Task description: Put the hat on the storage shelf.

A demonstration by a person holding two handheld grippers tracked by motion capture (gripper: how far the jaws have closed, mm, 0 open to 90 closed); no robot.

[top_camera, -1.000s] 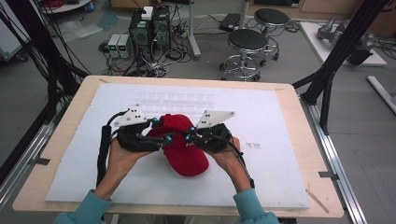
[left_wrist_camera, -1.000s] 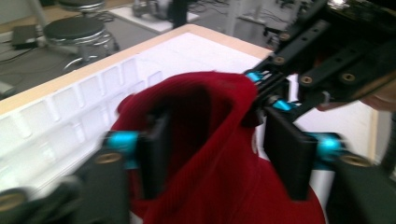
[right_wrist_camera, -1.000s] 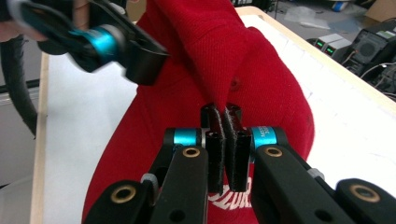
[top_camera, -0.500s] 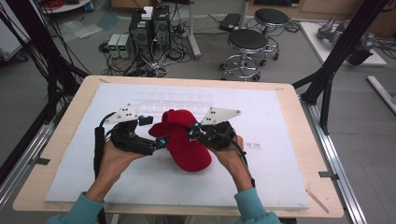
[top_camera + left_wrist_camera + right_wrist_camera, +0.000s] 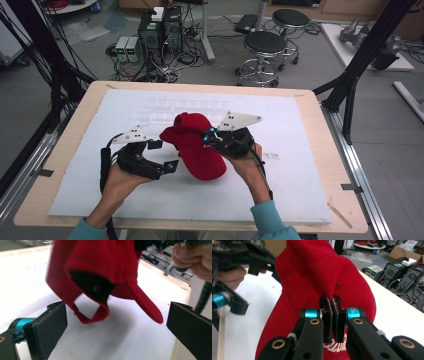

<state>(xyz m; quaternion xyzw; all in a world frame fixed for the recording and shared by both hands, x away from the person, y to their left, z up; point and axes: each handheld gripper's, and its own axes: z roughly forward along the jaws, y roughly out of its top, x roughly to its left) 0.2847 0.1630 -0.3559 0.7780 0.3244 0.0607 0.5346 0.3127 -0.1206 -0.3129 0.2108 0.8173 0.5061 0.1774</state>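
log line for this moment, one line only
object: red cap | right gripper: shut on cap fabric, cap lifted off white mat | left gripper: open, off the cap, strap loop between fingers' line of sight

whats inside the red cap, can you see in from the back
In the left gripper view the red cap hangs with its rear opening showing a dark interior and one metal snap. Deeper inside is covered by fabric. The right gripper pinches its crown.
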